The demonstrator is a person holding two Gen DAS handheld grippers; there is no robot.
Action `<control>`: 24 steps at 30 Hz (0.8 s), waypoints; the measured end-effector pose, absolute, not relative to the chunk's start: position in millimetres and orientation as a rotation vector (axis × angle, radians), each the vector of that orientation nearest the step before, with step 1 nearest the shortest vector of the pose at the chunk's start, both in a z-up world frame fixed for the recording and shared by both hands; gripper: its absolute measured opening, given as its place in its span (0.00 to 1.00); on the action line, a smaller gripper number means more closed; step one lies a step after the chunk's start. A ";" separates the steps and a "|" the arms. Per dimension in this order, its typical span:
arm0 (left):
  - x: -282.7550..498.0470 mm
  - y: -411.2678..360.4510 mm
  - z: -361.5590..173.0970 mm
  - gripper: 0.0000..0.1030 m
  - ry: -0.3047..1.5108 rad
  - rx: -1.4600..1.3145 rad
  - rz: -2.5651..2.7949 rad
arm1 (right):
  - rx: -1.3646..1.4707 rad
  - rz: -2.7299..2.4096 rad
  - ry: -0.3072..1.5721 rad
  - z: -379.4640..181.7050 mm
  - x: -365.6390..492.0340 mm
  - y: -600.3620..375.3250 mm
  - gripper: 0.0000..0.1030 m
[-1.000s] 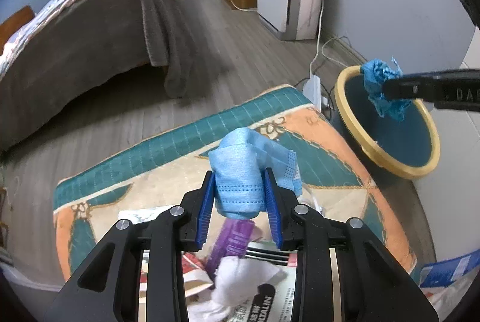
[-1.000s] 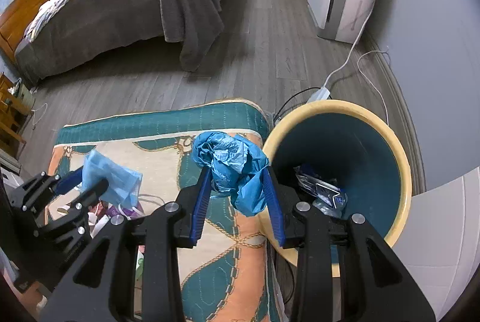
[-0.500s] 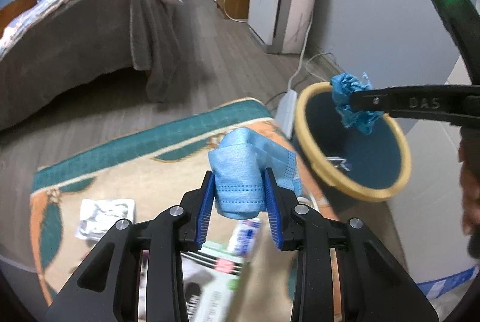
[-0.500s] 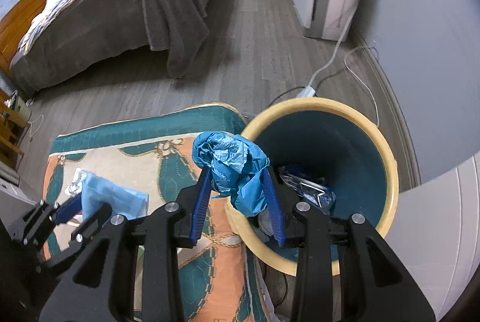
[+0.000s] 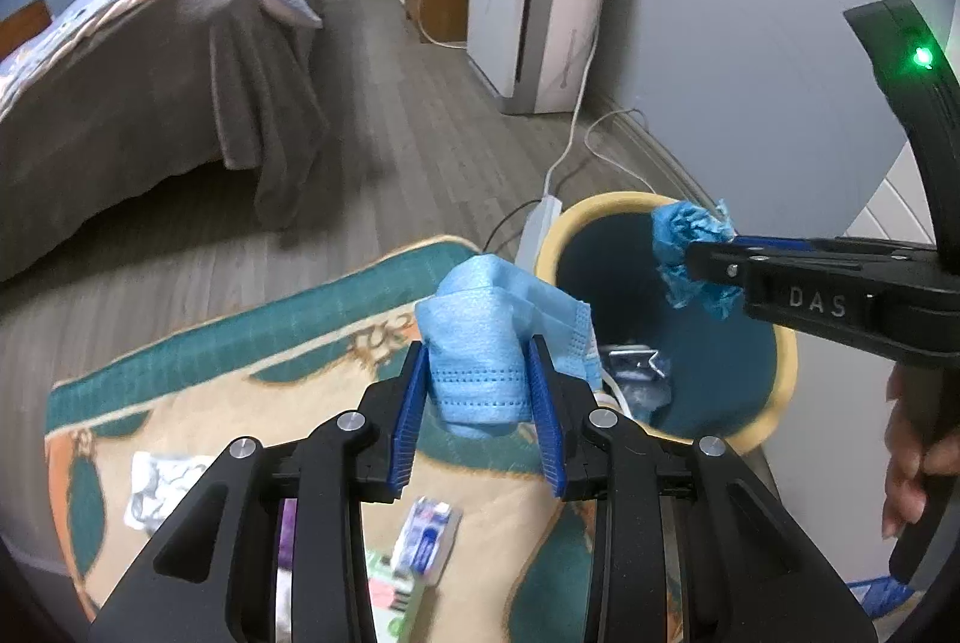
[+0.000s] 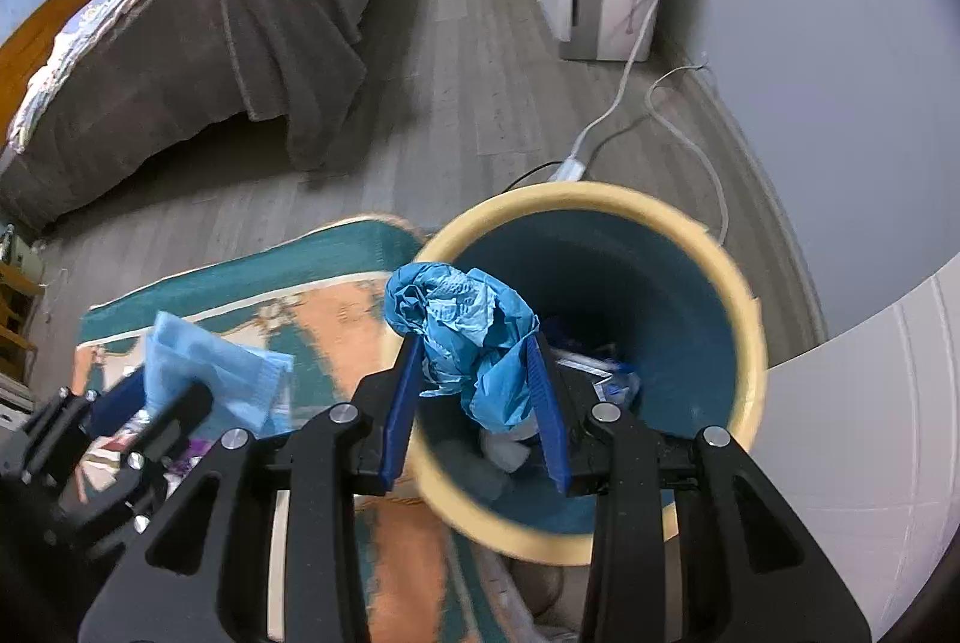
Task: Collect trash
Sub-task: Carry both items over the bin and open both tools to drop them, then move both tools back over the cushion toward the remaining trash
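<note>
- The whole view has slid over the rug (image 5: 252,343) toward the bin (image 6: 729,307): a second ago the rug filled the near ground of both wrist views, and now the bin's yellow rim sits under the right gripper (image 6: 474,391) and just right of the left gripper (image 5: 477,403).
- That means the carry is nearly done; the drop looks close for the right load, while the left load still hangs over the rug's far edge, short of the rim.
- The bin, teal inside with a pale yellow rim, stands on the floor at the rug's right corner, near the wall, and already holds some wrappers and white scraps.
- The right gripper's jaws pinch a crumpled blue glove (image 6: 462,331), a wrinkled, thin wad bulging above the pads, now over the bin's near-left rim and mouth.
- The left gripper's jaws pinch a folded light-blue face mask (image 5: 486,349), pleated and soft, with stitched edges showing and its top flopping over the pads.
- Small litter remains on the rug near the left gripper: a little blue-and-white packet (image 5: 426,529) and a crumpled silvery wrapper (image 5: 159,487), so more collecting is left.
</note>
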State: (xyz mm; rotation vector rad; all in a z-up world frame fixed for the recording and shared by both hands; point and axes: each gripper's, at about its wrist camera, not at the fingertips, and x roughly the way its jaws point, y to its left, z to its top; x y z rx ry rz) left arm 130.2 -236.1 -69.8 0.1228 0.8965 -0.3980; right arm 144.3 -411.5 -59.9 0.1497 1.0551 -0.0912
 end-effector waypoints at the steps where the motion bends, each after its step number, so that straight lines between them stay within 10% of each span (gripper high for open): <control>1: 131.7 -240.9 -71.8 0.33 0.899 0.141 -0.404 | 0.160 -0.109 1.052 -61.6 143.7 -420.7 0.34; 11: 137.1 -298.0 -80.9 0.38 0.882 0.249 -0.518 | 0.308 -0.245 1.077 -84.5 133.0 -479.9 0.36; 17: 132.7 -311.5 -77.8 0.78 0.843 0.269 -0.533 | 0.291 -0.246 1.036 -74.1 132.3 -476.3 0.68; 24: 123.8 -289.5 -79.0 0.92 0.811 0.317 -0.434 | 0.275 -0.212 1.018 -66.9 136.4 -463.9 0.92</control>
